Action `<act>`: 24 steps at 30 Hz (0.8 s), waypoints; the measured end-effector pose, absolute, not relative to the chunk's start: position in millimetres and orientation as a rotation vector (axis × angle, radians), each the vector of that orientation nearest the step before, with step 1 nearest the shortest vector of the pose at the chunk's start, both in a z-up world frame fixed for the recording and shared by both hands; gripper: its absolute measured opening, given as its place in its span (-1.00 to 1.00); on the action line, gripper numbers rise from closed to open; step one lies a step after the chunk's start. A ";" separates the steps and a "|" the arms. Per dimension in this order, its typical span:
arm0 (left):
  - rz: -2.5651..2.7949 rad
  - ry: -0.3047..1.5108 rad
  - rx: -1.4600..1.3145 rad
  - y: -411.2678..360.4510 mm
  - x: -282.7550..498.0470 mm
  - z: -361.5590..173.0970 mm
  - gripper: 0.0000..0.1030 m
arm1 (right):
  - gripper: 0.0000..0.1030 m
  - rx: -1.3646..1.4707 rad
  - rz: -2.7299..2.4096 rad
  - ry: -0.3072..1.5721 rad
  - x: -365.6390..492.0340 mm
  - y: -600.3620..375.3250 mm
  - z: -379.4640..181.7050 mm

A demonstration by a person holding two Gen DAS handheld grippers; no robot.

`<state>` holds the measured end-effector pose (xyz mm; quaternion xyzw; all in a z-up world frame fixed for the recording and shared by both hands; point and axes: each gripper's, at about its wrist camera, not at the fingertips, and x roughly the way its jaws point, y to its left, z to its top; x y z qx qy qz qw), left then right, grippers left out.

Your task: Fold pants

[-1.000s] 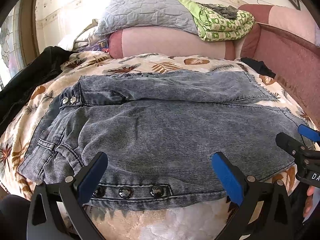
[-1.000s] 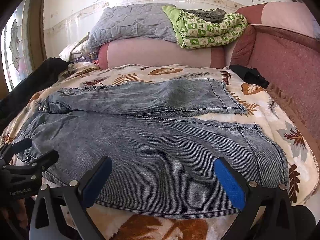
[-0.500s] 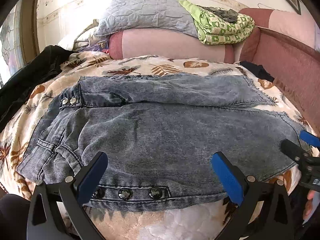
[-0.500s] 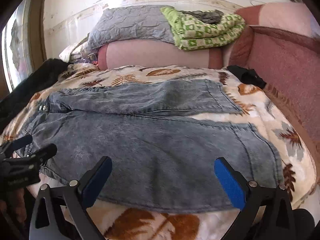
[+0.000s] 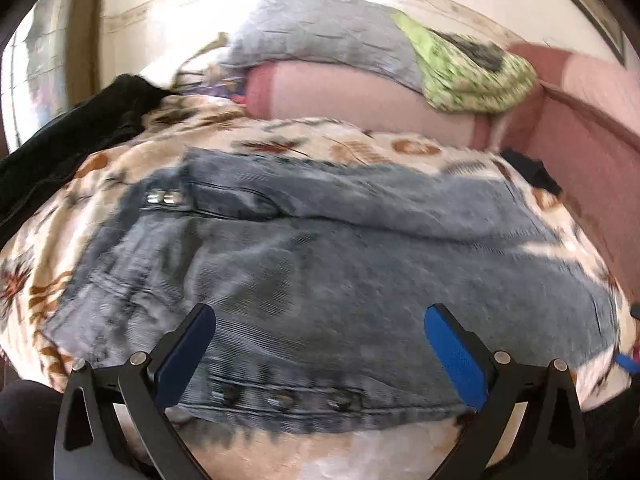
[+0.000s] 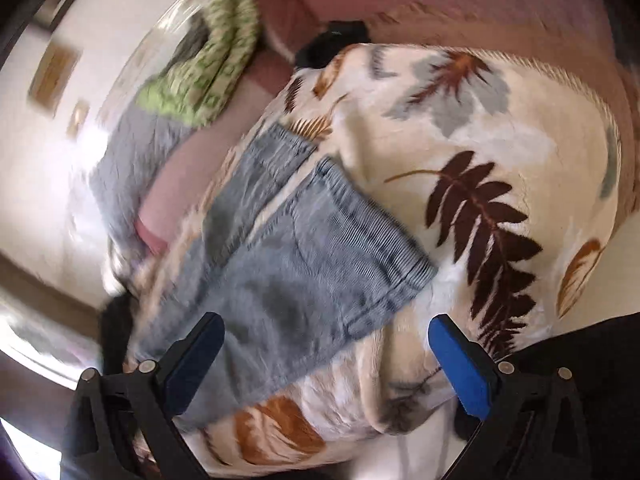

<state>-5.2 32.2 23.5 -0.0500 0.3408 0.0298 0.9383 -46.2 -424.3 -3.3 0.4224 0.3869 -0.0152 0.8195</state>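
Grey-blue denim pants (image 5: 328,264) lie flat on a leaf-patterned blanket (image 5: 60,280), waist to the left, legs side by side running right. My left gripper (image 5: 320,348) hovers open over the near waist edge with its row of metal buttons (image 5: 284,400), nothing between its blue pads. In the right wrist view the camera is rolled and blurred; the leg hems (image 6: 352,240) of the pants (image 6: 280,288) lie ahead. My right gripper (image 6: 326,360) is open above the near leg end and the blanket (image 6: 500,128), holding nothing.
Pink bolster (image 5: 360,96) with a grey quilted pillow (image 5: 320,40) and a green patterned blanket (image 5: 476,76) at the back. Pink headboard or sofa side (image 5: 592,148) to the right. Black cloth (image 5: 80,128) at left, small dark item (image 5: 532,172) at right.
The right gripper has swung to the right and rolled sharply, now facing the leg hems. The left gripper shifted slightly, its view blurred. Both stay open.
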 end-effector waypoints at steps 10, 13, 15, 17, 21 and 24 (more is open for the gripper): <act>0.361 0.774 -0.353 164.7 -6.2 45.7 1.00 | 0.75 1.032 -0.043 0.889 -15.9 -447.5 -20.9; 0.461 0.834 -0.389 209.7 -6.9 45.8 1.00 | 0.43 0.991 -0.050 0.917 -9.4 -448.4 -20.0; 0.511 0.885 -0.419 234.2 -8.2 43.2 1.00 | 0.27 0.961 -0.052 0.934 -6.5 -448.8 -18.3; 0.542 0.909 -0.447 250.2 -8.5 39.2 1.00 | 0.19 0.922 -0.045 0.942 -2.3 -447.8 -12.9; 0.468 0.972 -0.381 243.7 0.0 34.4 0.75 | 0.17 0.886 -0.038 0.958 4.5 -447.1 -8.8; 0.406 0.944 -0.332 229.1 2.6 40.7 0.59 | 0.17 0.885 -0.036 0.966 7.7 -444.8 -9.0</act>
